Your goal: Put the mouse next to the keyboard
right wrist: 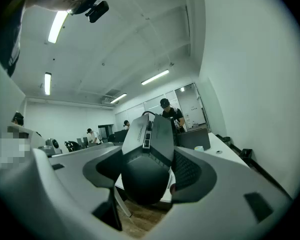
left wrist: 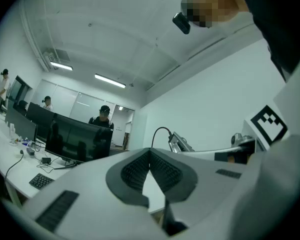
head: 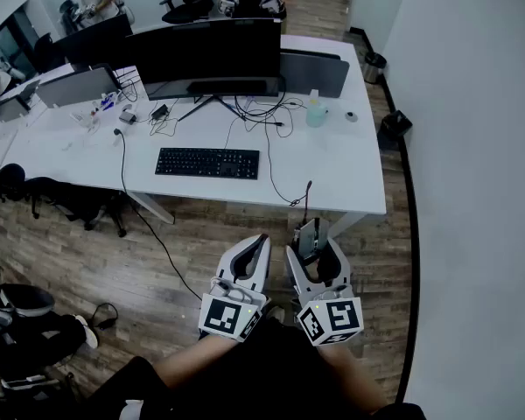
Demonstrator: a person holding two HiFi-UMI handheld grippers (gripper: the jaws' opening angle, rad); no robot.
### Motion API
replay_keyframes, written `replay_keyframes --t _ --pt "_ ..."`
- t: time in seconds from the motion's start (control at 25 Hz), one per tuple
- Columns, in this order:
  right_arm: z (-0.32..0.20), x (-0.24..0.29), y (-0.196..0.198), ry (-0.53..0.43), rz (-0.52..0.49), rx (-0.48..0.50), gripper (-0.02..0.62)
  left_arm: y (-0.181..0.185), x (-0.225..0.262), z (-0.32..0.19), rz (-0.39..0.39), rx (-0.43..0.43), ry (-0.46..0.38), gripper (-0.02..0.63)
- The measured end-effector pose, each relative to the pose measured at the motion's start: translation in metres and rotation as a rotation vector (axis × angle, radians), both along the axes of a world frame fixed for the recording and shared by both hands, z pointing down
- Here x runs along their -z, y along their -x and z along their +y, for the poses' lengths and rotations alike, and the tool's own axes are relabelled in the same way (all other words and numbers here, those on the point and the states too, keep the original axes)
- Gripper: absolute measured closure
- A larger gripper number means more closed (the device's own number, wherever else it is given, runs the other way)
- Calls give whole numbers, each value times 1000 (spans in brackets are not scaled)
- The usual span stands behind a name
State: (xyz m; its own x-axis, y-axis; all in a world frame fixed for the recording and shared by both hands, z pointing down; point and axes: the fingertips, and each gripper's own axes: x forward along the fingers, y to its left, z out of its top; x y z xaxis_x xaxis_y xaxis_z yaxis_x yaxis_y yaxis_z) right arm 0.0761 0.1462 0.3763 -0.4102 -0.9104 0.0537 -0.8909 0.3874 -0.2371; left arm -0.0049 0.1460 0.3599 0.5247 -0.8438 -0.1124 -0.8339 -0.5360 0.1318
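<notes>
Wooden flooring [head: 184,252] stretches in front of a long white desk [head: 332,173], where a black keyboard [head: 207,162] lies before a wide dark monitor [head: 206,55]. On the near side of the desk, over the floor, the person holds both tools side by side. The right gripper [head: 312,245] has its jaws spread wide around the black mouse [right wrist: 147,149], clamping it, its cable [head: 306,195] rising up; the mouse is well apart from the keyboard. The left gripper [head: 259,241] has its jaws closed together, with nothing between them.
</notes>
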Motion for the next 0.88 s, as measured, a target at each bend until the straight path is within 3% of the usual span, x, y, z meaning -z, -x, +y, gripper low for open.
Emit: replay_keyframes --t 0.88 --pt "43 -9 -19 -8 -31 0 287 -4 -14 56 -20 51 12 603"
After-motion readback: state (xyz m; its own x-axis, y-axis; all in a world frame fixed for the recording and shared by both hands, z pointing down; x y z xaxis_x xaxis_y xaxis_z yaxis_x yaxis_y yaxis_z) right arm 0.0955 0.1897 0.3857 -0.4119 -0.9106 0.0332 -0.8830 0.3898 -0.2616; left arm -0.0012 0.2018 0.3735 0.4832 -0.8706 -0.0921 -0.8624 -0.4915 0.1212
